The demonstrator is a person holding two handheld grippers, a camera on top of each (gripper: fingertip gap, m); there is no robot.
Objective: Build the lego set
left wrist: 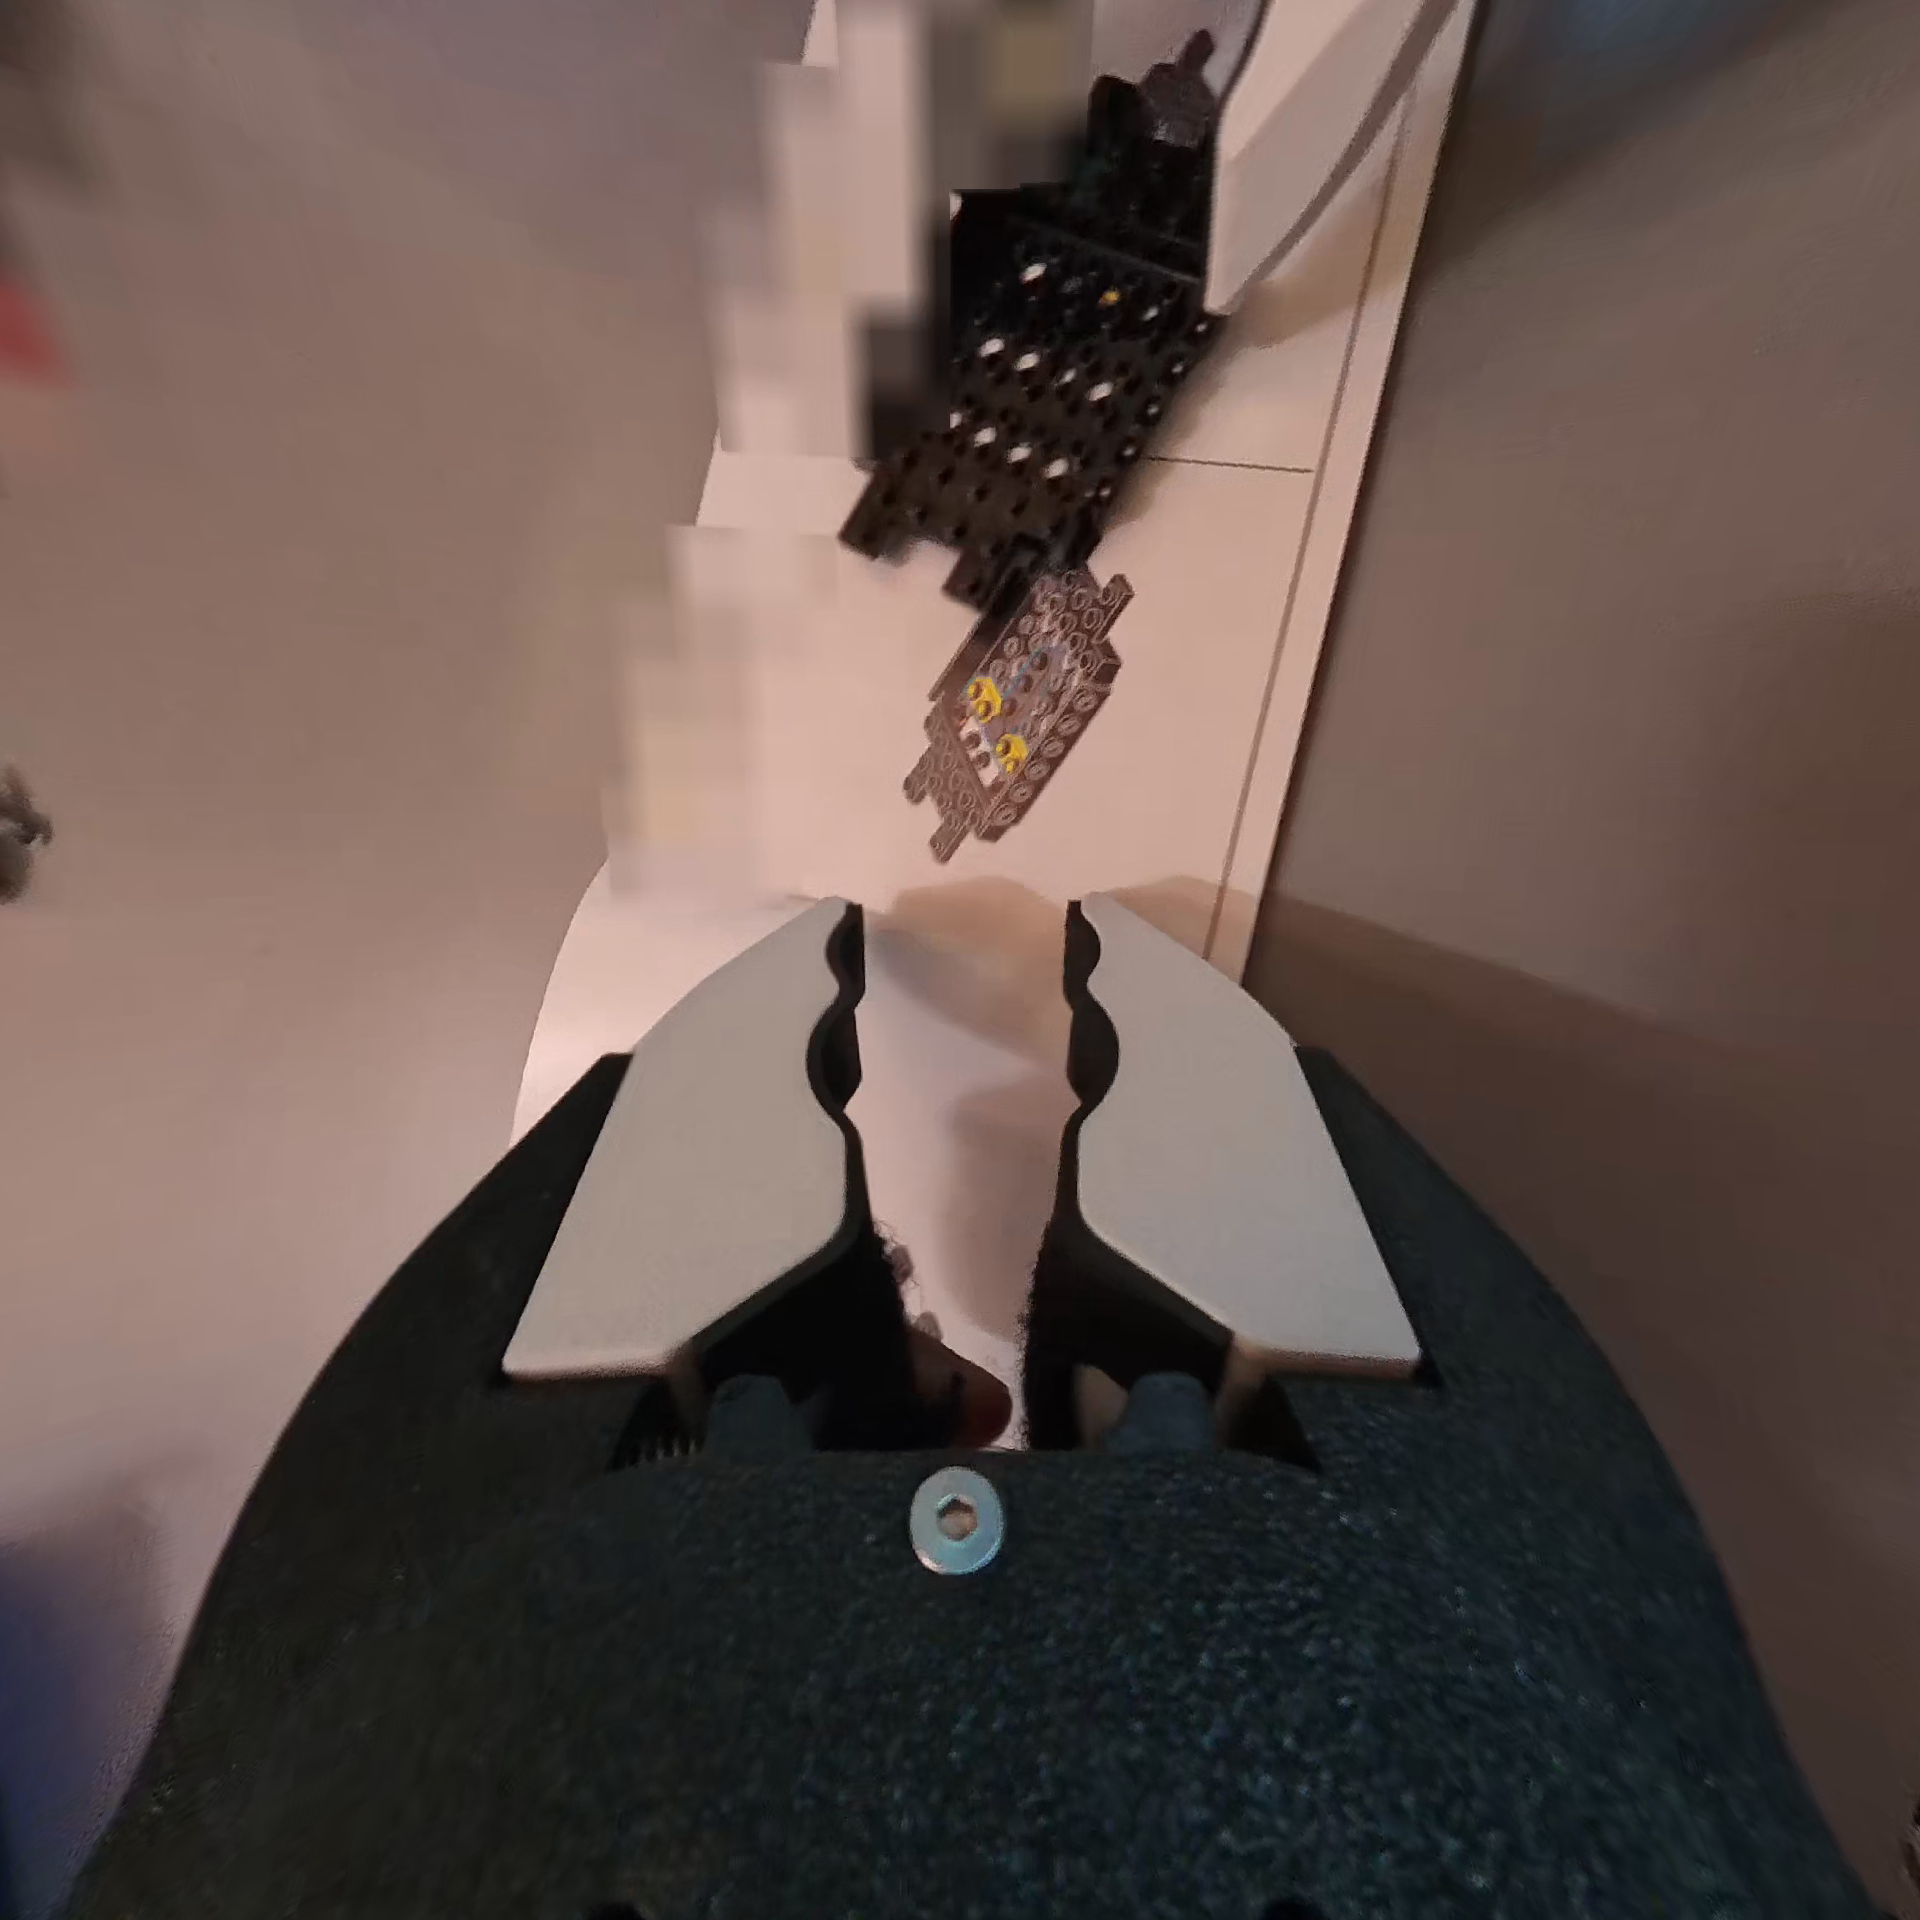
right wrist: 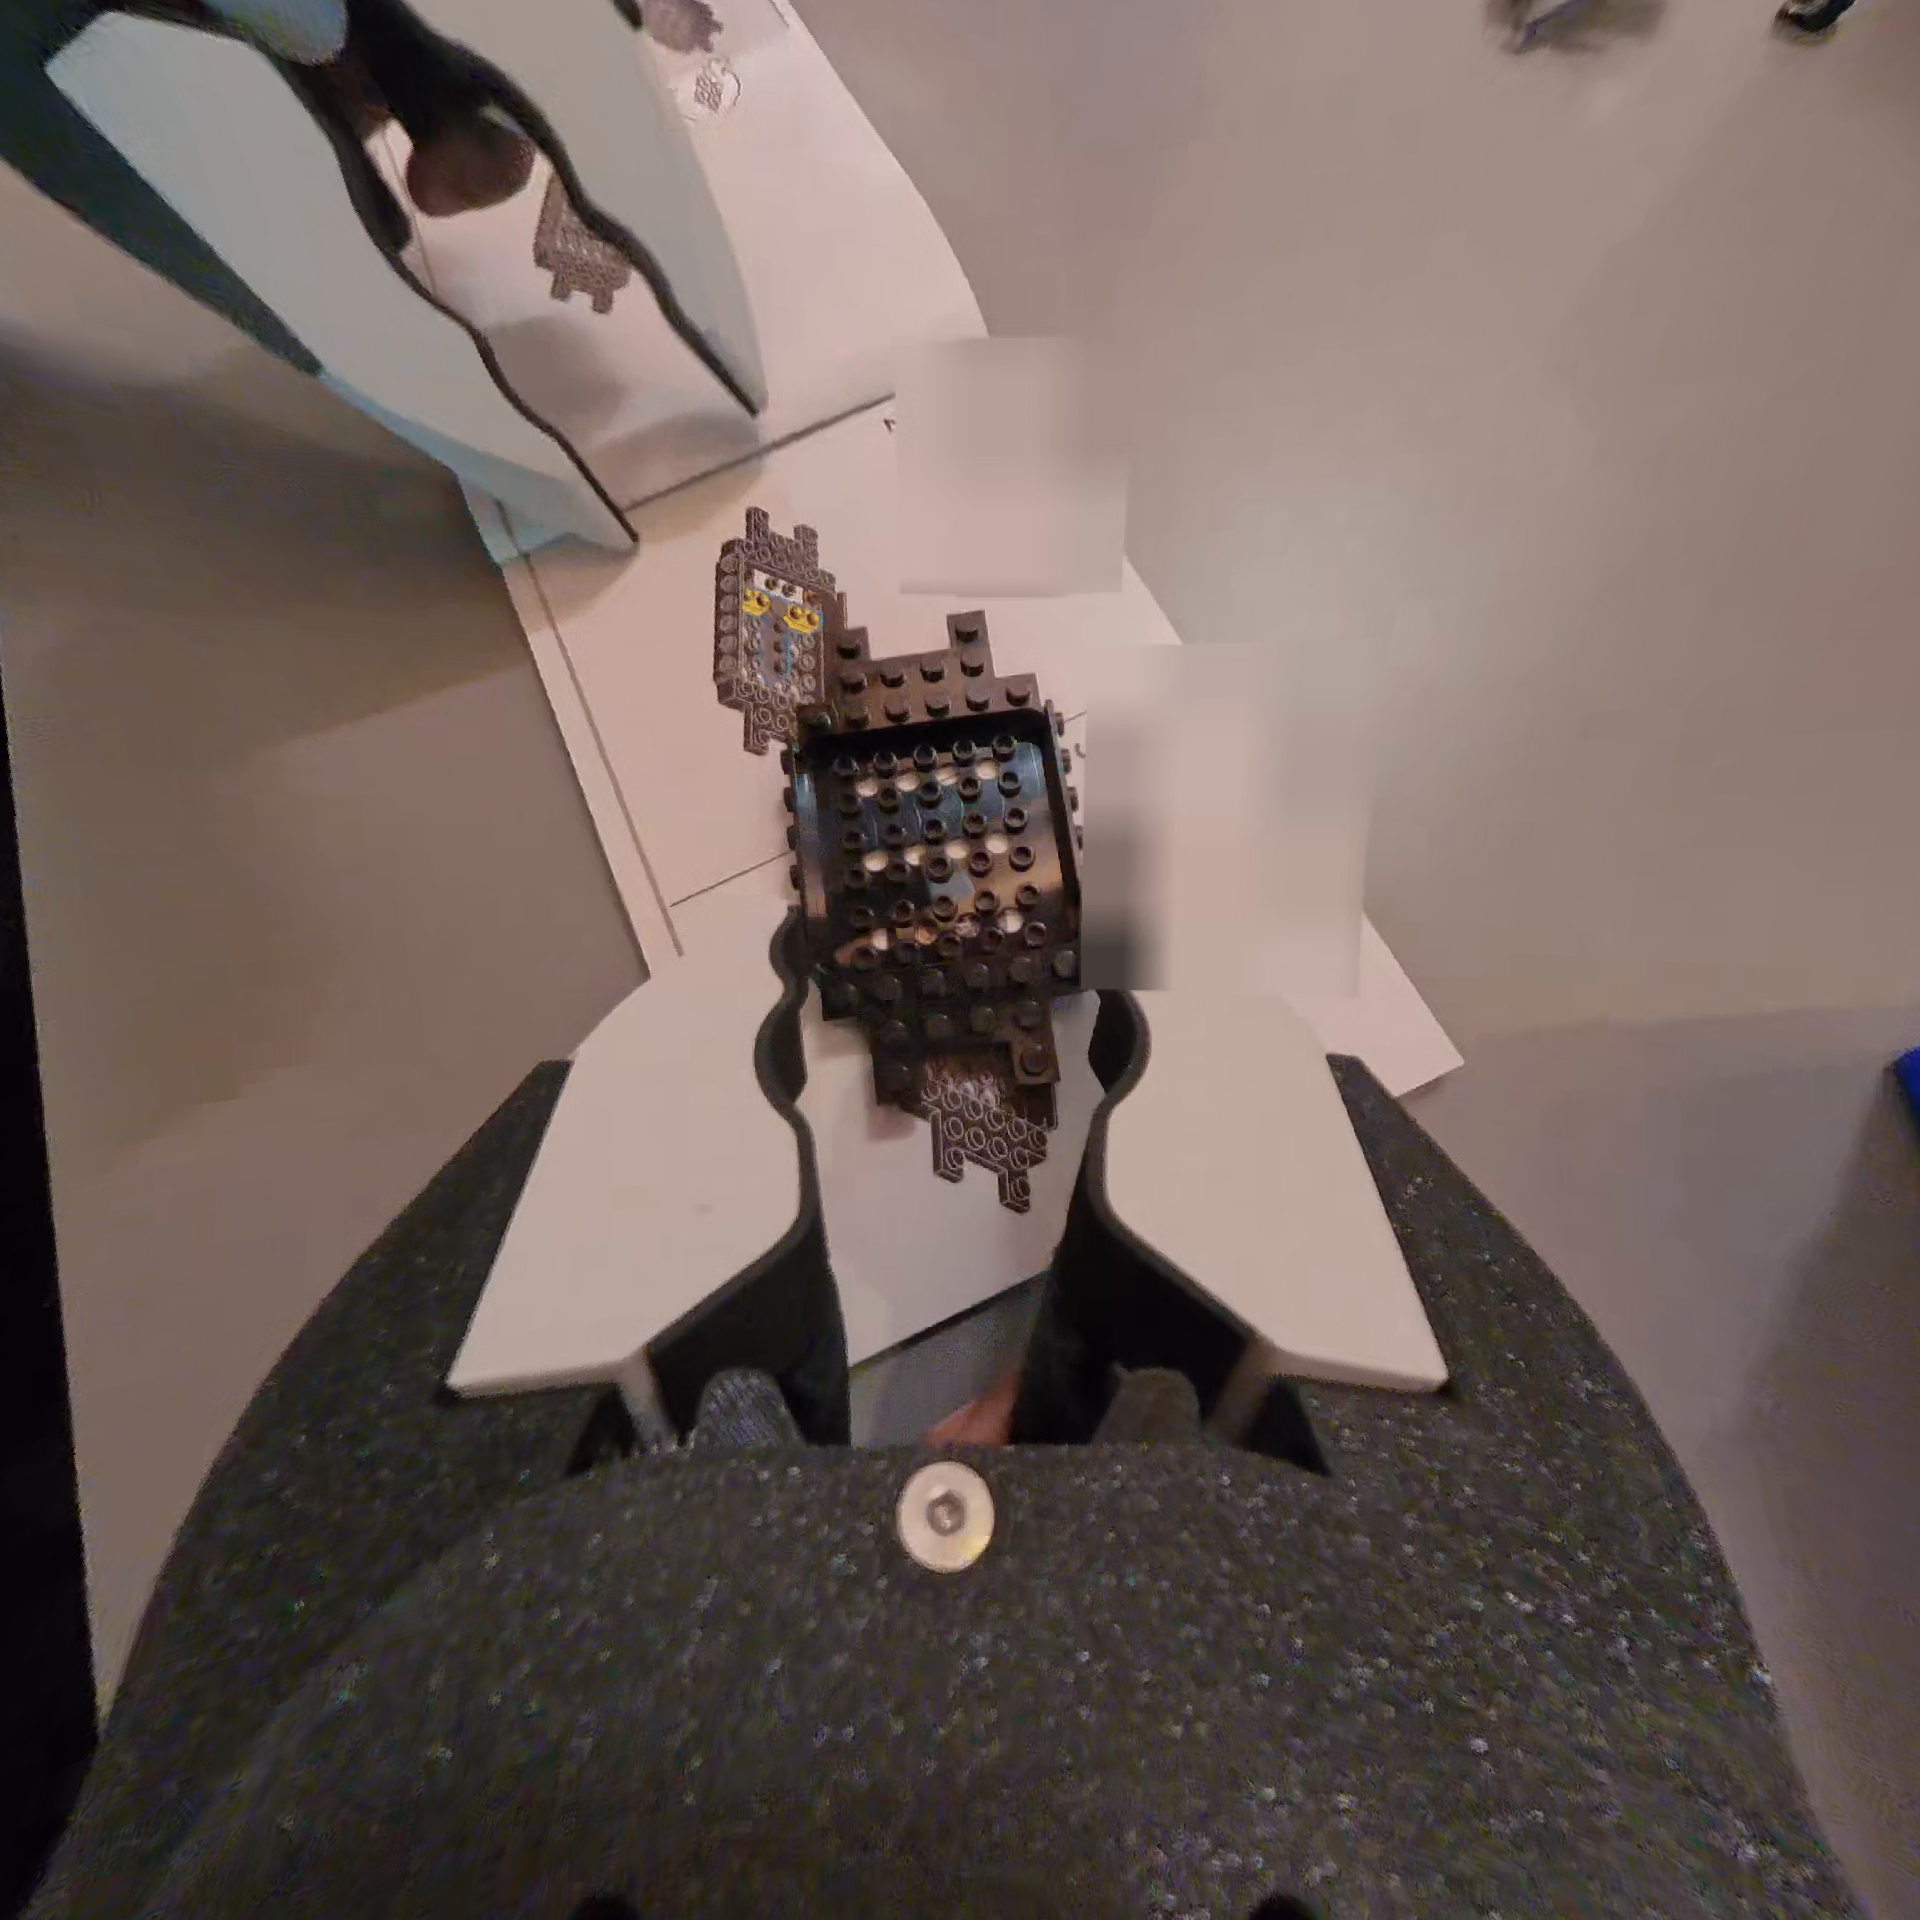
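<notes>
My right gripper (right wrist: 945, 987) is shut on the near end of a black studded brick assembly (right wrist: 935, 831), which lies over a white printed sheet (right wrist: 644, 748). Its left pad meets the assembly's edge. A blurred patch partly hides its right fingertip. A printed picture of a brick model (right wrist: 769, 634) lies just beyond the assembly. My left gripper (left wrist: 966, 914) is open and empty, low over the same sheet (left wrist: 1174, 727). It is short of the printed picture (left wrist: 1018, 717), with the black assembly (left wrist: 1039, 395) farther ahead. The left gripper also shows in the right wrist view (right wrist: 582, 312), at the upper left.
The sheet lies on a grey table (right wrist: 1558, 520). A second printed picture (right wrist: 977, 1132) pokes out from under the assembly's near end. A blue object (right wrist: 1907, 1081) sits at the right edge. Blurred patches cover parts of the sheet in both views.
</notes>
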